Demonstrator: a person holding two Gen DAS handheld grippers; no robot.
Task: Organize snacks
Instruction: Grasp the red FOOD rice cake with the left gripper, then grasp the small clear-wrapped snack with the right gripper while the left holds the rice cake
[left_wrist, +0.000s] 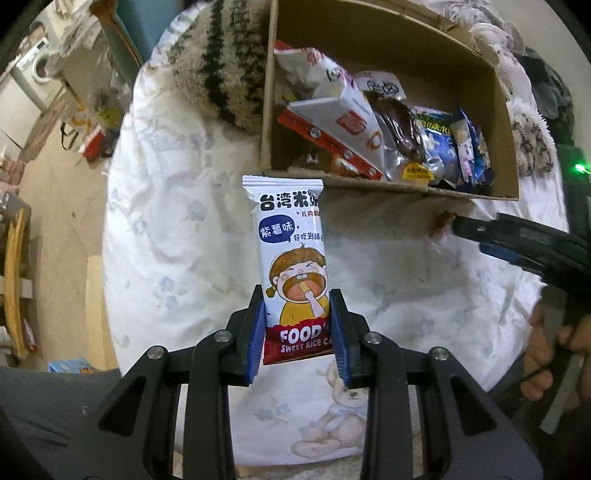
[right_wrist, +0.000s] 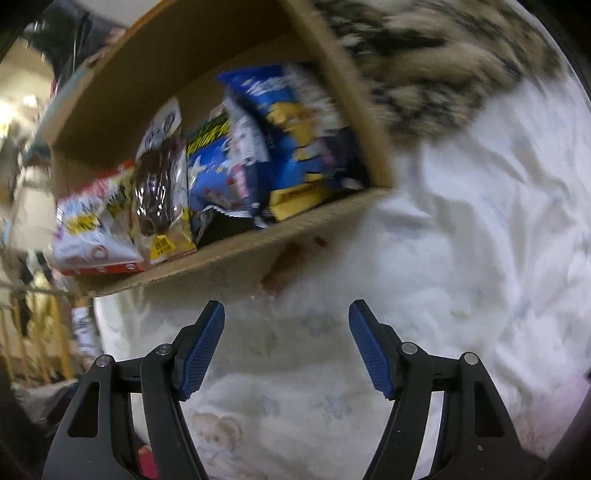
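Two grippers work over a white bedsheet (left_wrist: 177, 236): the left gripper (left_wrist: 301, 332) clamps a sweet rice cake packet (left_wrist: 290, 258) upright just short of the snack-filled cardboard box (left_wrist: 476, 192), while the right gripper (right_wrist: 286, 347) hovers with jaws spread, holding nothing.

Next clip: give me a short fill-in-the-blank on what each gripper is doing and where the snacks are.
1. The left gripper is shut on a rice cake ____.
2. The right gripper has its jaws ____ and holds nothing.
3. The other snacks stand inside a ____ box.
4. The box rests on a white ____.

Missing words: packet; open; cardboard; bedsheet
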